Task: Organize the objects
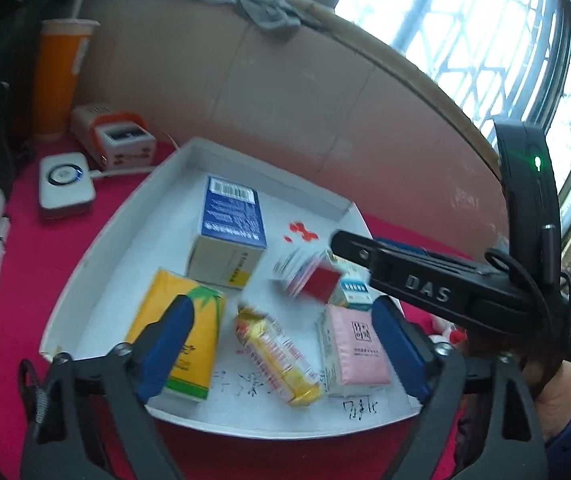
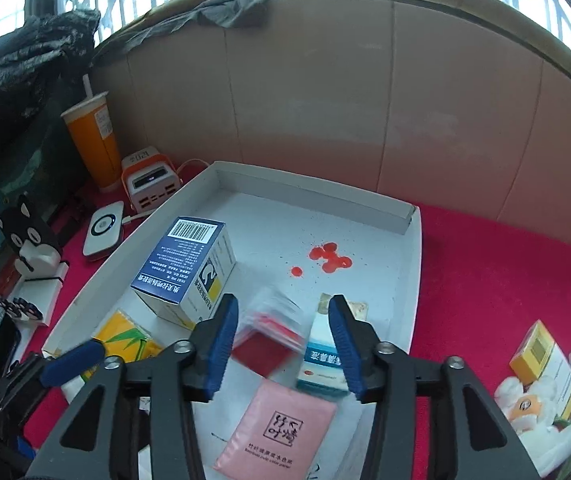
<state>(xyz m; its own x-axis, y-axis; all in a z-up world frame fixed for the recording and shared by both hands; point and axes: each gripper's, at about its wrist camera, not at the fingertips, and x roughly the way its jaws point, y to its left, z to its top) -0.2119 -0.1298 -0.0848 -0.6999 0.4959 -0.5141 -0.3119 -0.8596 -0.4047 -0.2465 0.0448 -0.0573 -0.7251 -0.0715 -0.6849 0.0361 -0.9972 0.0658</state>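
From my remote seat I look down on a white tray (image 2: 413,264) set on a red cloth (image 2: 505,272) before a cardboard screen (image 2: 325,100). At far left, off the tray, stand an orange drink cup with a straw (image 2: 91,140), a white and orange power bank (image 2: 149,184) and a small white router (image 2: 103,232). Inside the tray, from the left: a yellow tissue pack with a green bamboo print (image 1: 181,332), partly behind the left finger of my left gripper (image 1: 281,344), whose blue pads are spread wide over the tray with nothing between them; a blue and white medicine box (image 1: 229,232) showing its barcode; and a yellow wrapped snack bar (image 1: 277,360) lying near the tray's front edge. Next comes a small red and white box (image 2: 269,332), blurred, between the fingers of my right gripper (image 2: 285,344); the jaws stand partly open and the pads do not press on it. Just beside the right finger a blue and white carton (image 2: 319,360) stands on end, with a pink tissue pack (image 2: 281,428) lying flat in front of it. Red spots (image 2: 329,258) mark the tray floor behind. At far right, on the cloth, lie a yellow box (image 2: 533,352) and a white plush toy (image 2: 525,404).
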